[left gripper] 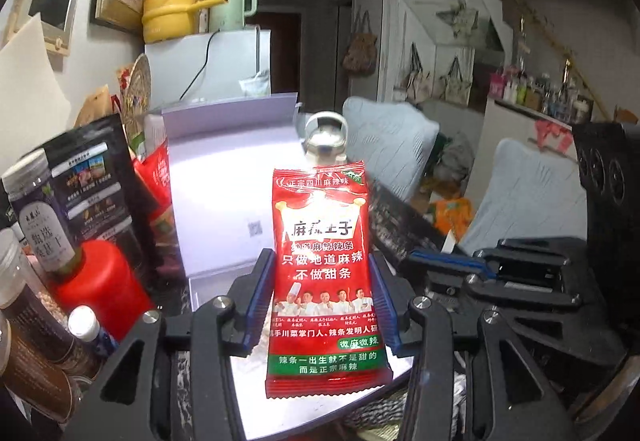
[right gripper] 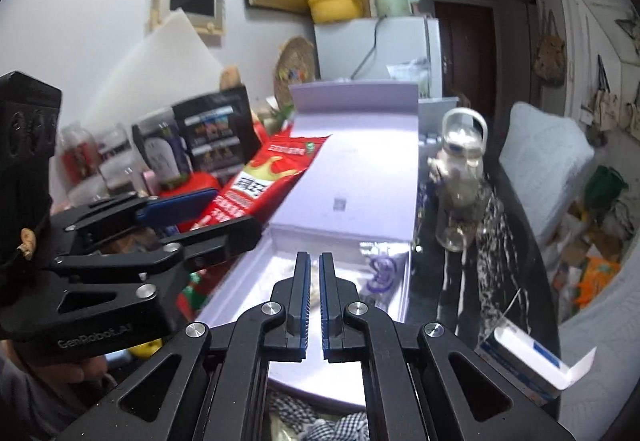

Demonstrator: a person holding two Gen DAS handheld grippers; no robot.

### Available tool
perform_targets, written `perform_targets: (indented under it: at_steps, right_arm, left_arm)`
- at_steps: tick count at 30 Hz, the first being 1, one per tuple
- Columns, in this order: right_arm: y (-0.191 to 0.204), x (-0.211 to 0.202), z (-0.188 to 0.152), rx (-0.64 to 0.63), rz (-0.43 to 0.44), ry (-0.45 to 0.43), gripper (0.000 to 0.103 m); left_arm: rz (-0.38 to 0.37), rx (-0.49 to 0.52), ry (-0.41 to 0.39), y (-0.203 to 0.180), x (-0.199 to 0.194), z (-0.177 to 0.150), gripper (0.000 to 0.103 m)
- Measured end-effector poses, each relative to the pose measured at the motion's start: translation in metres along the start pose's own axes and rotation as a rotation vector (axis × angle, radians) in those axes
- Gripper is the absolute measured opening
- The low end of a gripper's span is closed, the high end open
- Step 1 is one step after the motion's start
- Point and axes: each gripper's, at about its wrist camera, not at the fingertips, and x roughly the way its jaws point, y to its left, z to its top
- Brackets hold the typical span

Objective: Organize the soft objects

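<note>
My left hand-held gripper (left gripper: 320, 305) pinches a red snack packet (left gripper: 326, 281) upright, long axis vertical, just left of the open white box (right gripper: 352, 177); my right hand-held gripper (right gripper: 315, 305), pressed together and empty, hovers over the box's near end.

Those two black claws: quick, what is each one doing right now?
Left gripper: closed on the red snack packet, holding it upright.
Right gripper: closed, with nothing between its fingers.
</note>
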Motion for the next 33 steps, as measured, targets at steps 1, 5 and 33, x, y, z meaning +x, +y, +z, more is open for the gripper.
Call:
perform_targets:
  at_steps: [1, 5, 33]
  right_arm:
    - [-0.002, 0.003, -0.001, -0.001, -0.007, 0.009, 0.004]
    - [-0.005, 0.007, -0.005, -0.007, -0.013, 0.029, 0.004]
    - [0.056, -0.055, -0.064, 0.059, 0.018, 0.078, 0.065]
  left_arm:
    - [0.001, 0.000, 0.010, 0.001, 0.002, -0.001, 0.046]
    - [0.017, 0.005, 0.032, 0.002, 0.003, -0.007, 0.046]
    - [0.078, -0.033, 0.085, 0.003, -0.093, -0.088, 0.046]
